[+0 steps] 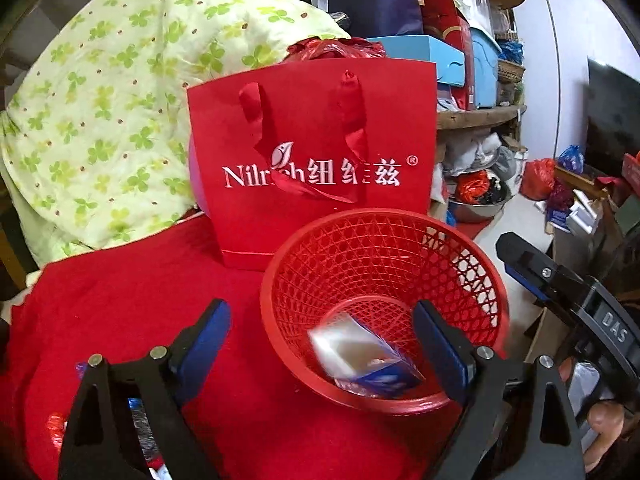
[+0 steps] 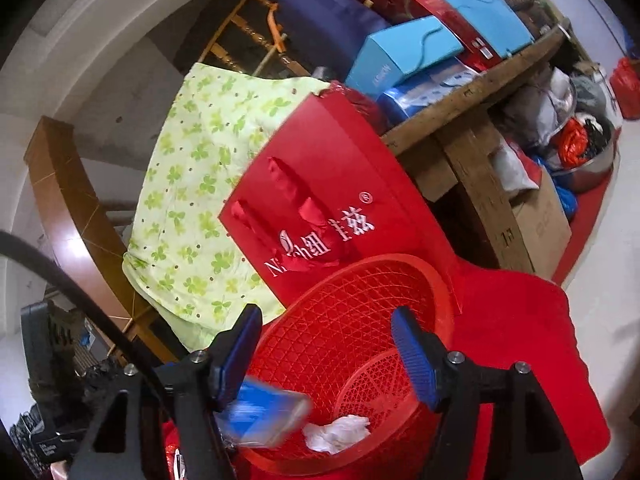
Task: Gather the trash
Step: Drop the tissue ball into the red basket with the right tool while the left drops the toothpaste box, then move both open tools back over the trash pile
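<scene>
inside red basket point(image 2: 360, 320) blue packet point(image 2: 264, 416), white tissue point(image 2: 336, 434), both grippers' fingers released

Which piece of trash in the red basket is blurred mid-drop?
The blue-and-white wrapper, smeared by motion just inside the red mesh basket rim by the right gripper. The crumpled white tissue lies sharp and still on the bottom.

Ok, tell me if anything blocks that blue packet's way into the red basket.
Nothing visible does. The blue packet, blurred, is already inside the rim of the red basket, just below the open right tongs, above a crumpled white tissue.
</scene>
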### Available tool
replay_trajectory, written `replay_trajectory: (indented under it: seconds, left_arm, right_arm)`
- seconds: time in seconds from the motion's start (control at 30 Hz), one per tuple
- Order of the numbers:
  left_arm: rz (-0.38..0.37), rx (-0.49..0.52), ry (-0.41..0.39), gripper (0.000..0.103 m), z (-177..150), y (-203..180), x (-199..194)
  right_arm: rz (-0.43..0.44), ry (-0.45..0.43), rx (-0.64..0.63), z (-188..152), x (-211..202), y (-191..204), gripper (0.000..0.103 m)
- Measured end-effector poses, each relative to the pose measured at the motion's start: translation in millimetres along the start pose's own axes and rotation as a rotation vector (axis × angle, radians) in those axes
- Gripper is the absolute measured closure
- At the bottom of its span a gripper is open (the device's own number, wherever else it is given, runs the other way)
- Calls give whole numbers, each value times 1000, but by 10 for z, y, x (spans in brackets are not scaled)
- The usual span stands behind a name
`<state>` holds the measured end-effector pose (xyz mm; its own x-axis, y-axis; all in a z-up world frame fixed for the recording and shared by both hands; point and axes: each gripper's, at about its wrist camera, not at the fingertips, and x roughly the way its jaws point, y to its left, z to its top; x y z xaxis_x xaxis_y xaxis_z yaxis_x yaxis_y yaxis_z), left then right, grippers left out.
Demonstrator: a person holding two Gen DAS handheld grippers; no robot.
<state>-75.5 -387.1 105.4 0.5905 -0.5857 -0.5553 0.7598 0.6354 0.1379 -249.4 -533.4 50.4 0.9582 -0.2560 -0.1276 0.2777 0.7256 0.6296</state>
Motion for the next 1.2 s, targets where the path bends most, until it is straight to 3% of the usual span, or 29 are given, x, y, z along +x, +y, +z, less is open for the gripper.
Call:
replay_trajectory:
  seconds: [0.43, 0.73, 1.0, 1.2]
  left_arm:
    - [133, -13, -73, 10, -79, 208, -435]
    - [238, -83, -63, 10, -385, 632, -740]
    - [390, -174, -48, 8, -726, 1173, -1014]
    - [473, -233, -37, 8, -924, 1517, -1169]
  right_arm:
    - [39, -19, -51, -45, -42, 175, 32]
    - [148, -11, -232, -295, -54, 783, 32]
    - [244, 68, -367, -682, 29, 1286, 32]
    - [287, 155, -479, -1013, 135, 1592, 24]
